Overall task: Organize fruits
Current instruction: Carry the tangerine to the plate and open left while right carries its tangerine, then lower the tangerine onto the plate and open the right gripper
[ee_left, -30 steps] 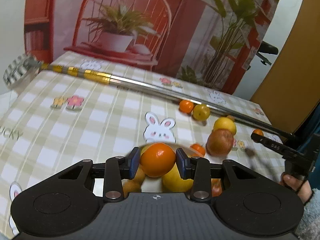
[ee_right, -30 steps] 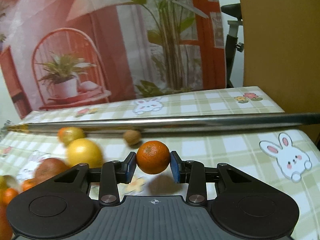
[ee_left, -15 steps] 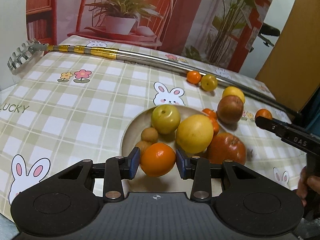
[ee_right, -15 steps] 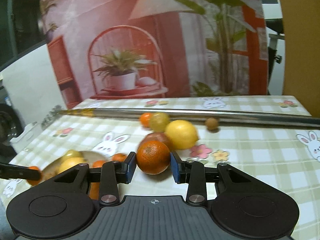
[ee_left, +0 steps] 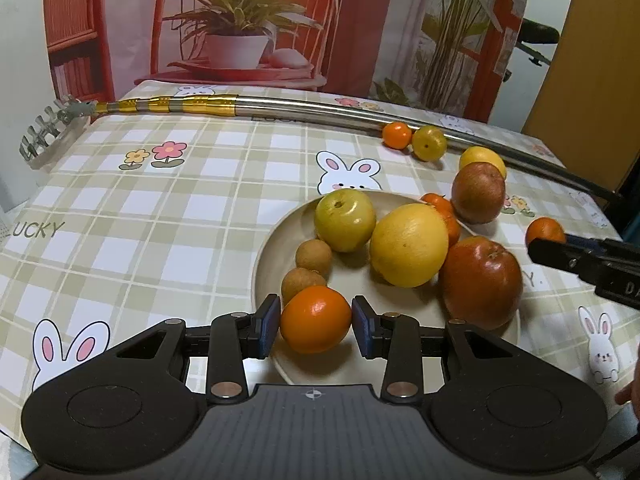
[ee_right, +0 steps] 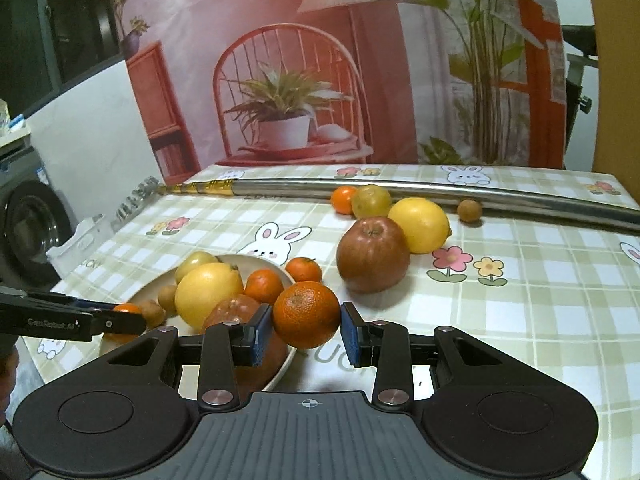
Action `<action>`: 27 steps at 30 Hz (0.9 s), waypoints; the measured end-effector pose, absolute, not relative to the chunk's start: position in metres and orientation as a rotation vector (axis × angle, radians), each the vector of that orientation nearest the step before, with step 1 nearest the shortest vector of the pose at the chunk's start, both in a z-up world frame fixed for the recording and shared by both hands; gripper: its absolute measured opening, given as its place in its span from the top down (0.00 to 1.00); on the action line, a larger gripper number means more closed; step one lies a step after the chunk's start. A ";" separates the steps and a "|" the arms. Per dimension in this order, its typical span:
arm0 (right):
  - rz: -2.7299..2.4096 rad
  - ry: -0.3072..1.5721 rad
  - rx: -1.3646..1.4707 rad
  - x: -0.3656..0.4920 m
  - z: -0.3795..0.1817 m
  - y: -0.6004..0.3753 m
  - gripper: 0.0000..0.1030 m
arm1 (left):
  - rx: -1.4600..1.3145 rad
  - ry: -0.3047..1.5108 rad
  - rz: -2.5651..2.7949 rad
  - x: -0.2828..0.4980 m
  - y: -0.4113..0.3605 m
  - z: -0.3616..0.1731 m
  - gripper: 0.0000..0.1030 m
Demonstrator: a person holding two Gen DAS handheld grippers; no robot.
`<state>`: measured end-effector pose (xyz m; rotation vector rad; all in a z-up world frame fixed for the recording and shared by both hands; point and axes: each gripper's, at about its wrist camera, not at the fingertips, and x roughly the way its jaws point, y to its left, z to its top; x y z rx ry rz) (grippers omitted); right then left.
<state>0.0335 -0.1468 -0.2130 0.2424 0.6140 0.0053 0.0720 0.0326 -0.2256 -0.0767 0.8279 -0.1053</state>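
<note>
My left gripper (ee_left: 315, 326) is shut on a tangerine (ee_left: 316, 318) and holds it low over the near part of the beige plate (ee_left: 266, 264). The plate holds a green apple (ee_left: 345, 219), a yellow grapefruit (ee_left: 409, 245), a red apple (ee_left: 482, 282) and two longans (ee_left: 314, 256). My right gripper (ee_right: 306, 334) is shut on an orange (ee_right: 306, 314), held just right of the plate's rim (ee_right: 290, 354). It also shows in the left wrist view (ee_left: 560, 246), at the right.
Loose on the checked tablecloth: a red apple (ee_right: 373, 254), a lemon (ee_right: 420, 224), a tangerine (ee_right: 344, 199), a greenish fruit (ee_right: 371, 201), a longan (ee_right: 469, 210). A long metal pole with a rake head (ee_right: 400, 191) lies across the far side of the table.
The left gripper has come down with its tangerine towards the plate's near side. The right gripper has carried its orange left, up to the plate's right rim.
</note>
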 end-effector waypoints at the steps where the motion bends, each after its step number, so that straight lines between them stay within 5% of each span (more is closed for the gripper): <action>1: 0.005 0.613 0.242 0.034 -0.213 -0.147 0.67 | -0.071 0.827 -0.101 0.073 0.033 -0.226 0.60; 17: 0.006 0.623 0.235 0.036 -0.215 -0.148 0.67 | -0.038 0.798 -0.100 0.077 0.032 -0.228 0.58; 27: 0.005 0.629 0.233 0.038 -0.216 -0.147 0.67 | -0.046 0.746 -0.101 0.070 0.032 -0.223 0.44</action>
